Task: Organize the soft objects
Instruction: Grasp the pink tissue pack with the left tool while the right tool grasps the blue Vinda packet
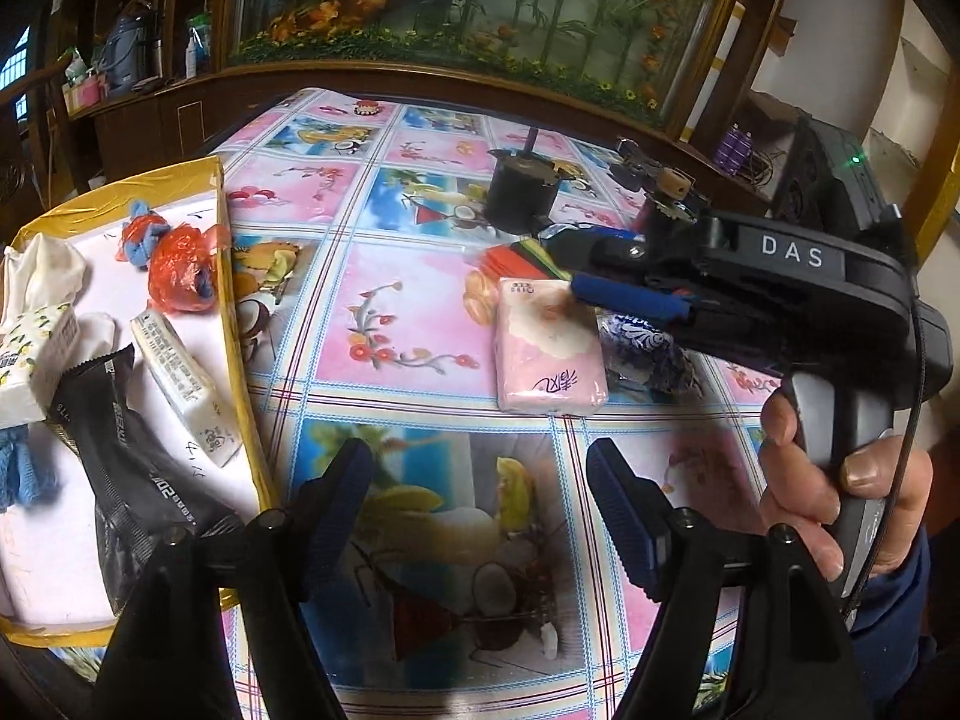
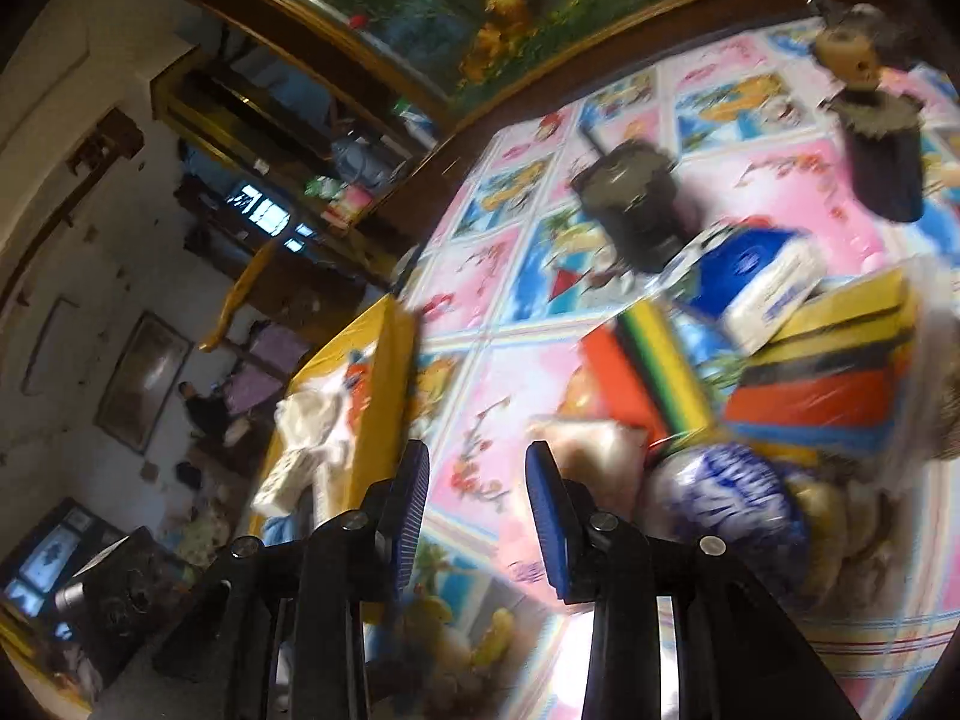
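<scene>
A pink tissue pack [image 1: 549, 348] lies on the patterned tablecloth, with a blue-and-white wrapped pack [image 1: 645, 348] beside it. My right gripper [image 1: 564, 267] hangs tilted just above the pink pack, jaws open, holding nothing. In the right wrist view my right gripper [image 2: 477, 519] is open, the pink pack [image 2: 591, 450] and blue-white pack [image 2: 726, 498] just right of it. My left gripper [image 1: 480, 516] is open and empty near the table's front. The yellow-rimmed tray [image 1: 231, 276] at left holds a black pouch [image 1: 129, 468], white tissue packs [image 1: 186, 390], a red bag [image 1: 180, 270] and cloths.
Two black cylindrical motors [image 1: 519, 189] [image 2: 885, 156] stand at the table's back. Coloured sponges [image 2: 828, 384] and a blue tissue pack [image 2: 753, 276] lie near the right gripper. A wooden cabinet with a painted panel [image 1: 480, 18] stands behind the table.
</scene>
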Demonstrator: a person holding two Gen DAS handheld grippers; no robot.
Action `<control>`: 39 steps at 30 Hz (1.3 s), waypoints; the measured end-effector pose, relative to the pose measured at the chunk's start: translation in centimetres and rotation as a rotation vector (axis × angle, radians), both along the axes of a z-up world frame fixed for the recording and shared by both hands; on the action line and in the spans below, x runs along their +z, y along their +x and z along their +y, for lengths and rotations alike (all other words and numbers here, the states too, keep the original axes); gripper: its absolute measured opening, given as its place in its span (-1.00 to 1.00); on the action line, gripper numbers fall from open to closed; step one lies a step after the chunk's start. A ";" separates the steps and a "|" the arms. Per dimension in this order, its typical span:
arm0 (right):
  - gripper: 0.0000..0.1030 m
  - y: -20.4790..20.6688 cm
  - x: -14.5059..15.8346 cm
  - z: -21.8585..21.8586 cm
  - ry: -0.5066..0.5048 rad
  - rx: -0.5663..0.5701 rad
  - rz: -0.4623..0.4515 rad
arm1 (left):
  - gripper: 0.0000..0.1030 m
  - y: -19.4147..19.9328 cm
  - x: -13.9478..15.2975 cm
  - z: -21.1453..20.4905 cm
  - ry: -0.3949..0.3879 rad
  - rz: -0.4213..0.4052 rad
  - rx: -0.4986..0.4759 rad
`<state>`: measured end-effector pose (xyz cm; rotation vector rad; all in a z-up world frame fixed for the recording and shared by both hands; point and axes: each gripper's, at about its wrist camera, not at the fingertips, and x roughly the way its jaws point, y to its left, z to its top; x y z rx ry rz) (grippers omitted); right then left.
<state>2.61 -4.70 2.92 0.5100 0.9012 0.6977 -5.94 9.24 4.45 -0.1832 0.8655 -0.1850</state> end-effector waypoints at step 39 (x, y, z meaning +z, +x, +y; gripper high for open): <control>0.11 -1.7 -2.0 -2.3 -0.280 0.066 0.013 | 0.02 5.8 -3.3 -1.1 0.059 0.060 0.054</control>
